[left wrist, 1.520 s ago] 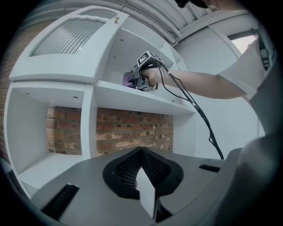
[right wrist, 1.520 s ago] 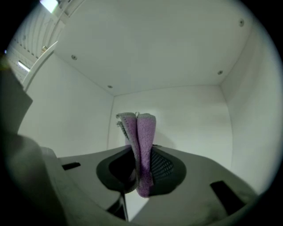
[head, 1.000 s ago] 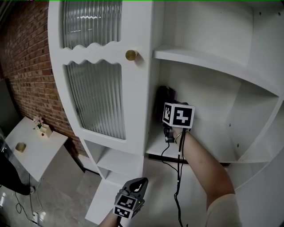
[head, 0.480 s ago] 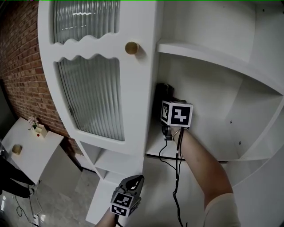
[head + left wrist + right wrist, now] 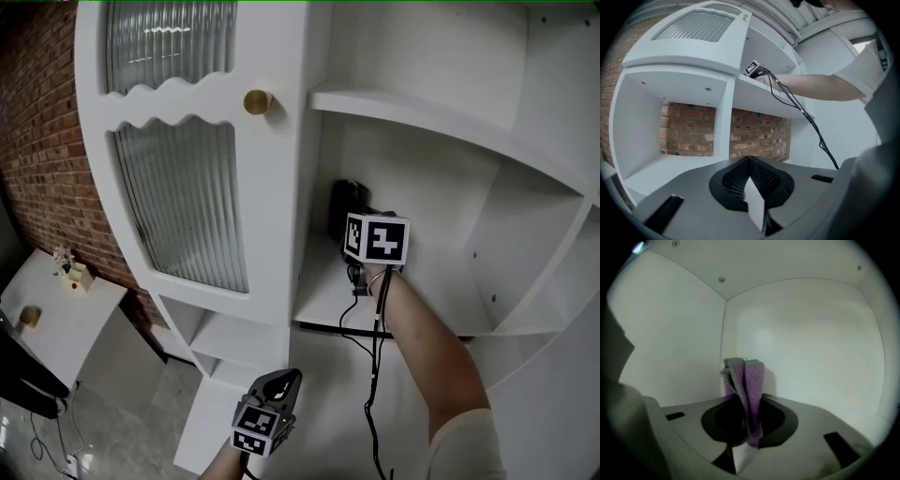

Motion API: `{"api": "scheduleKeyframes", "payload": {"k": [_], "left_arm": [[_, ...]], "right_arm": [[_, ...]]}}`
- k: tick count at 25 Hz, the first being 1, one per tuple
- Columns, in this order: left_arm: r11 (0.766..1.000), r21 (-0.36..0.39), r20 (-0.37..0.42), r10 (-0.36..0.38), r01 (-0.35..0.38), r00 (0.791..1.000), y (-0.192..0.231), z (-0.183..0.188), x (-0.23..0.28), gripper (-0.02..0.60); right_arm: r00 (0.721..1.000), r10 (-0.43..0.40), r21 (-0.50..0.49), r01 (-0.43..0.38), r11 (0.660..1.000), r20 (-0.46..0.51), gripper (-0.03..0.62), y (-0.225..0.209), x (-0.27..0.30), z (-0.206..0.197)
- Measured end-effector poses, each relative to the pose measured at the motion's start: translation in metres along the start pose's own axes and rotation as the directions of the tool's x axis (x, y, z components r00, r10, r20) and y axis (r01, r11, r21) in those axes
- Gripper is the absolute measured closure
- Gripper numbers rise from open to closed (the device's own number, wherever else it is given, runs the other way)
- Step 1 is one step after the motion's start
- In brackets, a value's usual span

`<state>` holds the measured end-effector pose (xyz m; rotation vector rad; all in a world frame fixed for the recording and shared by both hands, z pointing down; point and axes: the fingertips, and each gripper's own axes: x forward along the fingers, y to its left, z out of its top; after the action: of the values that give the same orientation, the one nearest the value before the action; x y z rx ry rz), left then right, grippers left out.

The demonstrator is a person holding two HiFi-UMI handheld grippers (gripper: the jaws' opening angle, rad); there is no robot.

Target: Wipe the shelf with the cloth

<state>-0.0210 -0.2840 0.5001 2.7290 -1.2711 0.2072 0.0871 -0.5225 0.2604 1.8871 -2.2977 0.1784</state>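
Observation:
A purple cloth (image 5: 748, 386) is pinched between the jaws of my right gripper (image 5: 747, 426) and stands up out of them. This gripper (image 5: 354, 220) reaches into the white cabinet's middle compartment, low over the shelf board (image 5: 323, 302) near the back left corner (image 5: 724, 341). In the head view the cloth (image 5: 348, 200) looks dark against the back wall, beyond the marker cube. My left gripper (image 5: 282, 382) hangs far lower, in front of the cabinet's base, shut with nothing in it (image 5: 751, 190). From it, the right arm and shelf (image 5: 761, 91) show overhead.
A ribbed-glass door (image 5: 183, 202) with a brass knob (image 5: 255, 101) stands left of the compartment. Another shelf (image 5: 422, 117) lies above it, open cubbies (image 5: 675, 136) below. A black cable (image 5: 375, 375) hangs from the right gripper. A brick wall and small white table (image 5: 56, 305) are at left.
The head view has shifted a little to the right. The right gripper with the cloth has stayed at about the same spot in the compartment. The left gripper has barely moved.

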Motion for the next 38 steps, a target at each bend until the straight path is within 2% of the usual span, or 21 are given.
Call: {"api": "scheduleKeyframes", "payload": {"k": [9,23,26,32,35,38], "left_arm": [[0.999,0.035,-0.005,-0.013,0.014,1.0,-0.029,0.002,0.01,0.568],[0.997,0.046,0.011,-0.062,0.061,0.998,-0.084,0.011,0.036,0.568],[0.997,0.048,0.018,-0.067,0.066,0.998,-0.092,0.014,0.04,0.568],[0.995,0.051,0.014,-0.083,0.082,0.996,-0.108,0.014,0.047,0.568],[0.995,0.051,0.008,-0.083,0.083,0.996,-0.11,0.014,0.048,0.568],[0.995,0.057,0.013,-0.08,0.079,0.997,-0.106,0.017,0.046,0.568]], "right_arm": [[0.998,-0.056,0.012,0.056,0.998,-0.012,0.503,-0.055,-0.02,-0.006],[0.974,-0.224,0.028,0.224,0.974,-0.009,0.503,-0.167,-0.07,-0.016],[0.956,-0.291,0.035,0.292,0.956,-0.017,0.503,-0.191,-0.081,-0.018],[0.884,-0.468,0.03,0.468,0.883,-0.009,0.507,-0.232,-0.107,-0.015],[0.855,-0.518,0.107,0.518,0.849,-0.029,0.521,-0.244,-0.115,-0.017],[0.843,-0.536,0.17,0.534,0.828,-0.04,0.521,-0.248,-0.117,-0.018]]}}
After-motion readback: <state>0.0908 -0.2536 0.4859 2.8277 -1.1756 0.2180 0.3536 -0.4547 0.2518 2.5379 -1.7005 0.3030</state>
